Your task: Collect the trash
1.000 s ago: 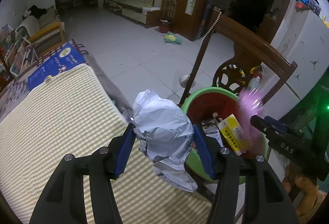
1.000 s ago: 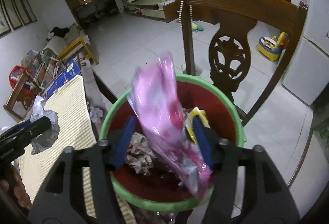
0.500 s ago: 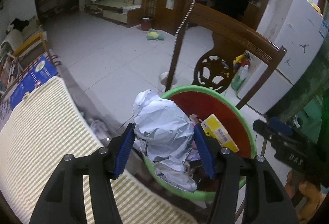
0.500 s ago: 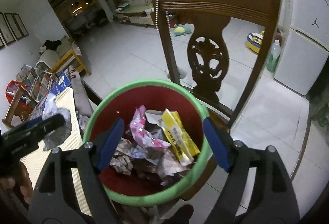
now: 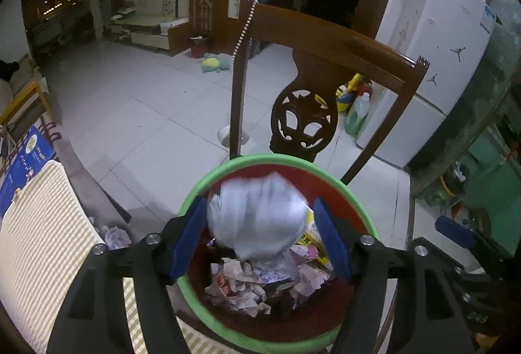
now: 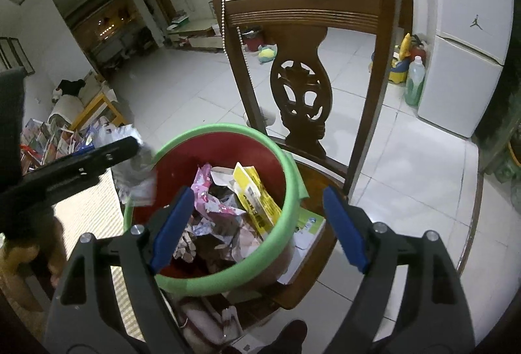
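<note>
The left gripper (image 5: 260, 235), parted around blurred crumpled paper (image 5: 257, 217), hovers over the nearly full bin (image 5: 195, 194); the right gripper (image 6: 257, 224) gapes empty; scraps near the table (image 5: 42, 230) remain.

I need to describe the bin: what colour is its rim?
Green rim, red inside; the right wrist view shows it best.

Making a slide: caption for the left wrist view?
Left gripper over the green-rimmed red trash bin, blurred crumpled grey plastic bag between its fingers.
</note>
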A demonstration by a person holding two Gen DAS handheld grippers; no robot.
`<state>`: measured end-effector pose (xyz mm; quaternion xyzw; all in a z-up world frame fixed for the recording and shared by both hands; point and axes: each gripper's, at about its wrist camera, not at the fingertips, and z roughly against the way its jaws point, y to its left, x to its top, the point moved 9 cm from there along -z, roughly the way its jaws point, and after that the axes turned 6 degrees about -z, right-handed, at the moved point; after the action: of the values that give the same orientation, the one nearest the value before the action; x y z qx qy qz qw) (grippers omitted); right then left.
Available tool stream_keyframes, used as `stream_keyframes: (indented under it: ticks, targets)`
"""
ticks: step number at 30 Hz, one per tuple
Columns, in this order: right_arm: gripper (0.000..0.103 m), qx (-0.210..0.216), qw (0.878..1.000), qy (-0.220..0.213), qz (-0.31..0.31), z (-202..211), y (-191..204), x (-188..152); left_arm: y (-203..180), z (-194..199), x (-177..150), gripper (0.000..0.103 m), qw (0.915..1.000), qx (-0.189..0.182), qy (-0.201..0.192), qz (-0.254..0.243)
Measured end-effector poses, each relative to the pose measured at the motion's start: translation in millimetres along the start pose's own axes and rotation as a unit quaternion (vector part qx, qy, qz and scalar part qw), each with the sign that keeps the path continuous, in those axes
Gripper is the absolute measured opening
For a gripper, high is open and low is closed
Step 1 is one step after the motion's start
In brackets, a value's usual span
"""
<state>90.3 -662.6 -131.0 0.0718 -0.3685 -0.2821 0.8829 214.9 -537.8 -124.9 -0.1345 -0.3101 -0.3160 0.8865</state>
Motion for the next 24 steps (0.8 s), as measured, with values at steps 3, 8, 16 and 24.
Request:
stream_keyframes:
  ticks: [3,8,16,24]
  targets:
    - [0.081,-0.002,1.000,-0.004,0.000,6,0,-2,-2,-3,-2,0.070,1.0000,0.002,0.002,-0.005]
    - [0.082,-0.002,1.000,-0.011,-0.002,15,1,-4,-3,-6,-7,0.080,1.0000,0.000,0.007,-0.006]
    - [0.087,-0.006,1.000,-0.017,-0.003,22,12,-12,3,10,-17,0.080,1.0000,-0.005,-0.002,-0.002]
    - [0.098,-0.008,0.999,-0.035,0.027,35,63,-25,49,65,-38,0.088,0.9989,0.007,-0.036,0.029]
